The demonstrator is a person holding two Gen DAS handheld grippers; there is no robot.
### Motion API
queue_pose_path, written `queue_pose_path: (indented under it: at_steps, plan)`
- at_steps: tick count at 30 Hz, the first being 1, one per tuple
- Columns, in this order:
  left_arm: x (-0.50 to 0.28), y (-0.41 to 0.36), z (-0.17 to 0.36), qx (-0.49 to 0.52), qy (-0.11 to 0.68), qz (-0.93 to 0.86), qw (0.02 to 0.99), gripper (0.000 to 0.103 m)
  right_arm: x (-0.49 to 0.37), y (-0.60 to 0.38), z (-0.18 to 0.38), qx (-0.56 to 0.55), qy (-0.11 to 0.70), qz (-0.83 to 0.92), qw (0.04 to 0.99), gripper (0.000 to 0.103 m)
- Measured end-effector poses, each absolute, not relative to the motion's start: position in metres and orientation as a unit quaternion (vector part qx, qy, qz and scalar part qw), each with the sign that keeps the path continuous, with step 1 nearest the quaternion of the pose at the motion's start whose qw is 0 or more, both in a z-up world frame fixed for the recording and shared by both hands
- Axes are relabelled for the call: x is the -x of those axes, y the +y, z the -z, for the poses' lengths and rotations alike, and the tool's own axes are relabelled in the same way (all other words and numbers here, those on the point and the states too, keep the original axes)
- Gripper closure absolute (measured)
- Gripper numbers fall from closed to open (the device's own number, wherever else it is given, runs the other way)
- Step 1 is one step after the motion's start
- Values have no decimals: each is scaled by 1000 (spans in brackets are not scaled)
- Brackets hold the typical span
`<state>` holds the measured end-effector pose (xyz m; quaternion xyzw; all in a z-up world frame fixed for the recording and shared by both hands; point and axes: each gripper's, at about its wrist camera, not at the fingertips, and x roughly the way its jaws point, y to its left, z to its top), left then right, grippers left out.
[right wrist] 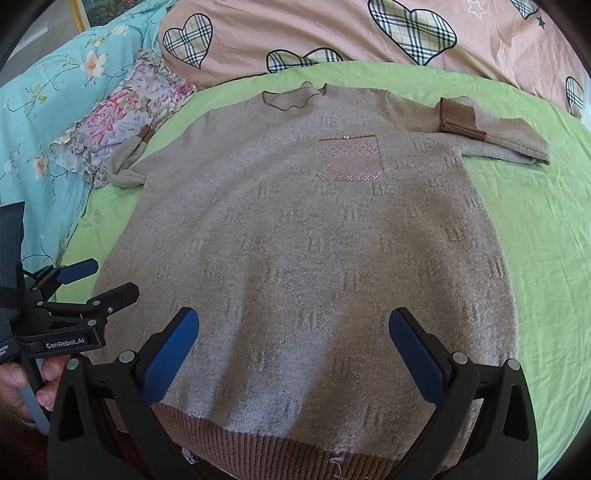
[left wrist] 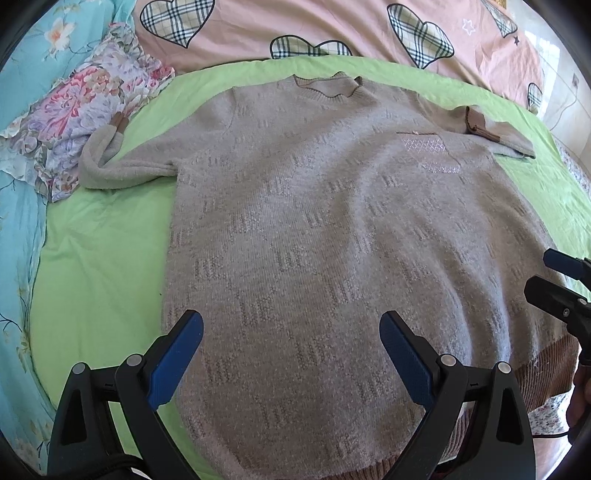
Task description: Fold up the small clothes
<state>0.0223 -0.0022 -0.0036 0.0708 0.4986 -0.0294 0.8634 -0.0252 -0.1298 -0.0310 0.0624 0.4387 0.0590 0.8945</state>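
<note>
The sweater (right wrist: 303, 251) lies flat on the bed's green sheet (right wrist: 546, 258), long axis running bottom to top of frame, collar uppermost. Left gripper (left wrist: 291, 354) and right gripper (right wrist: 293, 350): both spread, holding nothing, over the hem.

Both wrist cameras sit low over the hem end of the sweater (left wrist: 332, 240) on the bed (left wrist: 92, 266), close above it, and face up its length toward the collar at 12 o'clock. The left view looks from nearer the left side, its own left hand-held gripper (left wrist: 291, 339) at 6 o'clock and the right hand-held gripper (left wrist: 554, 277) edging in at 3 o'clock. The right view mirrors it, catching the left one at 9 o'clock; both share the whole sweater, pillow (right wrist: 122, 110) and quilt (right wrist: 332, 29).
</note>
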Motion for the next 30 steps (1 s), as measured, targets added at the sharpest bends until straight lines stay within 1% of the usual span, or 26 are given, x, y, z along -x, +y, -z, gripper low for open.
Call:
queue_pose_path:
  at_steps: [9,18,26,29,30]
  plan:
    - [-44,-7,5,-52,501,45,863,6,9,-143,30,-66,444,-56,892,0]
    - [-79,-10,2,-66,492,32,868,6,-19,-170,18,-54,434,-42,899,0]
    - [-131,-6,-8,-47,478,26,877,6,-78,-236,-8,-34,395,8,918,0]
    - [-151,-5,-8,-40,477,22,878,6,-111,-264,-13,-4,385,33,922,1]
    - [-156,-4,-8,-35,478,22,877,6,-125,-274,-10,2,391,41,920,3]
